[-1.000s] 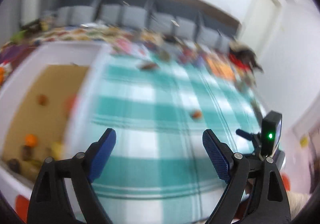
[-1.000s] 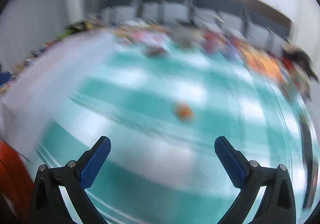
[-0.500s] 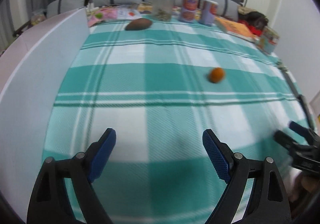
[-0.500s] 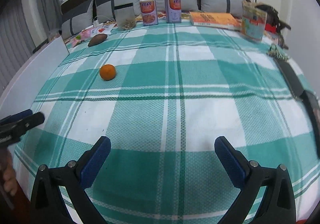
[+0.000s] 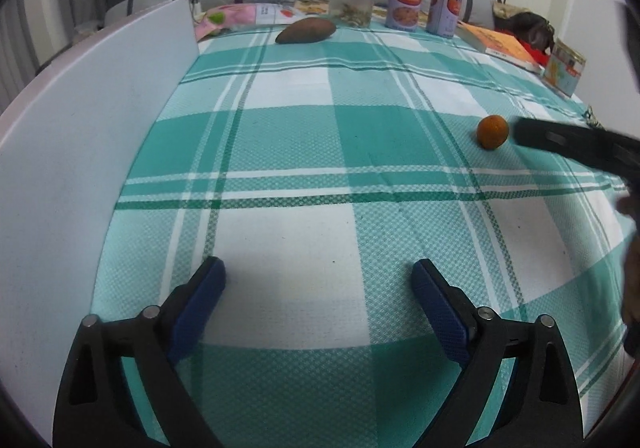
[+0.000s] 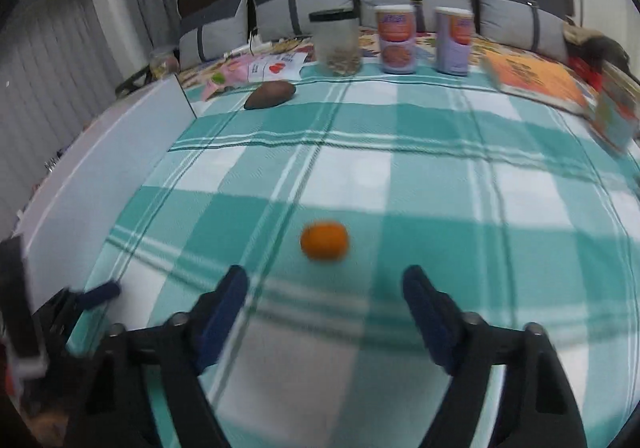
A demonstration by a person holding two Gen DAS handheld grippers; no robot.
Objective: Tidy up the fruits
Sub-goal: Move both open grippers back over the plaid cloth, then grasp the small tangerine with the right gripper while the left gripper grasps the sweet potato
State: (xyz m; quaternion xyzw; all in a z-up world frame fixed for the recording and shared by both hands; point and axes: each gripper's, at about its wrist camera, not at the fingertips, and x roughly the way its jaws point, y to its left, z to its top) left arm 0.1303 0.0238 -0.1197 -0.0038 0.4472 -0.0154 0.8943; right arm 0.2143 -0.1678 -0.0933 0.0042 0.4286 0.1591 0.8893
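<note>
Nothing is gripped yet: the small orange (image 6: 324, 240) lies loose on the checked cloth (image 5: 360, 136) and a brown, potato-like item (image 5: 306, 30) sits at the far end, so your sorting looks unfinished. Your right gripper (image 6: 325, 286), fingers wide, has the orange just ahead, roughly centred between them; your left gripper (image 5: 319, 282), also spread wide and empty, is well apart from it.
</note>
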